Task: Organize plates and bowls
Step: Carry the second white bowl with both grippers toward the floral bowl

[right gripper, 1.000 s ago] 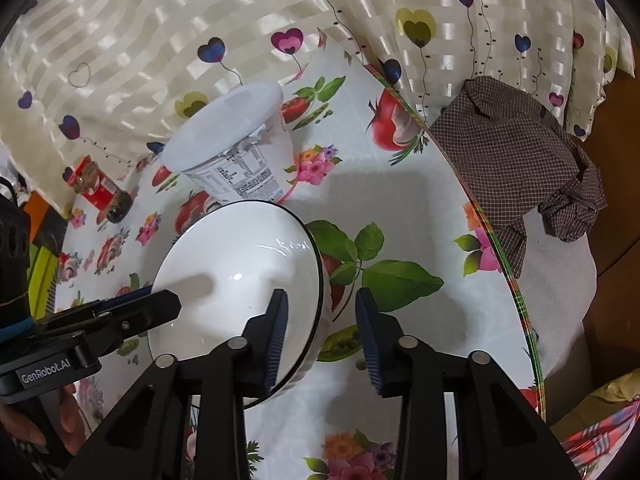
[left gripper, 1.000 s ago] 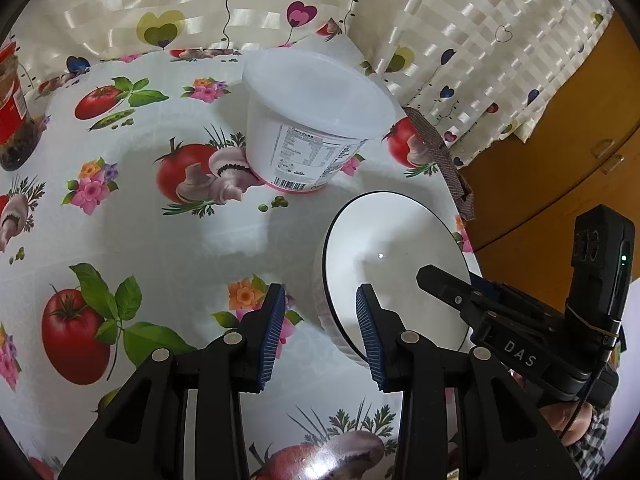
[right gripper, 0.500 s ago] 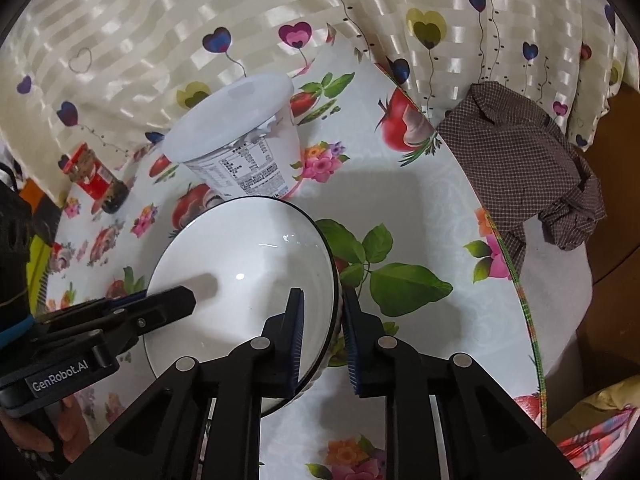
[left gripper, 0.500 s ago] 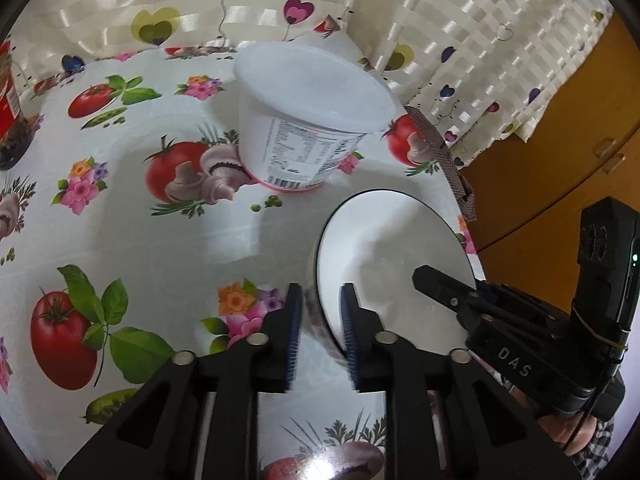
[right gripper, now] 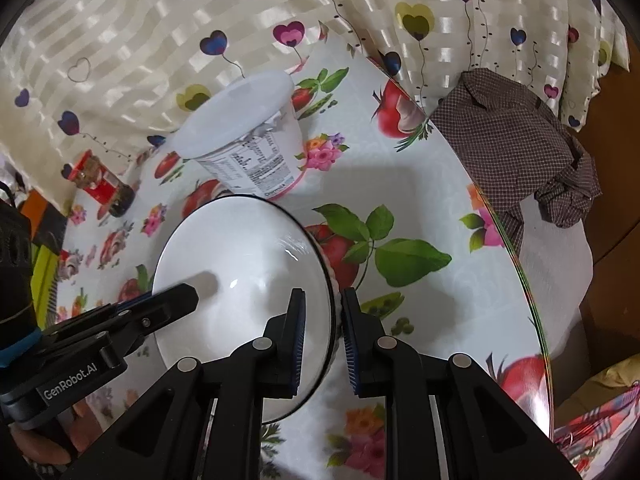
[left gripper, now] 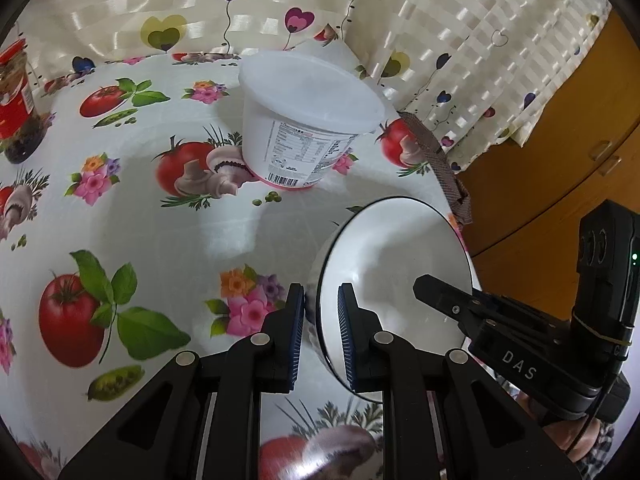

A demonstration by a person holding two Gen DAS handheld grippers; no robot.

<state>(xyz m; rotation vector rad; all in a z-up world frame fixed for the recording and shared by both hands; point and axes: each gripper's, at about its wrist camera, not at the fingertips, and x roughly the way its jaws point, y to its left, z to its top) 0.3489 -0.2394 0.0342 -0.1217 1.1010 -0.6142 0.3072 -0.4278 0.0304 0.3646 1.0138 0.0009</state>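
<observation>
Left claw: my left claw [left gripper: 320,330] is narrowed onto the left rim of the white glazed ceramic bowl with a thin black rim [left gripper: 394,280], one pad outside the wall, one inside.
Right claw: my right claw [right gripper: 322,332] pinches the opposite rim of the same bowl [right gripper: 240,264], wall between the pads.
Bowl's place: lower right of the left wrist frame, lower middle of the right wrist frame; it sits over the tabletop with its tomato-and-flower oilcloth [left gripper: 132,216], near the edge. I cannot tell whether its base touches the cloth.
Neighbours: a white plastic tub with a printed label [left gripper: 308,124] stands just behind it; a red-labelled glass jar [left gripper: 16,100] is far at the upper left; a brown checked cloth [right gripper: 516,140] hangs off the edge at the upper right.
Handling: I judge it stiff, fairly heavy, breakable, and slick with glaze.
Hold: opposite rim points suit it; keep it level and set it down softly.
</observation>
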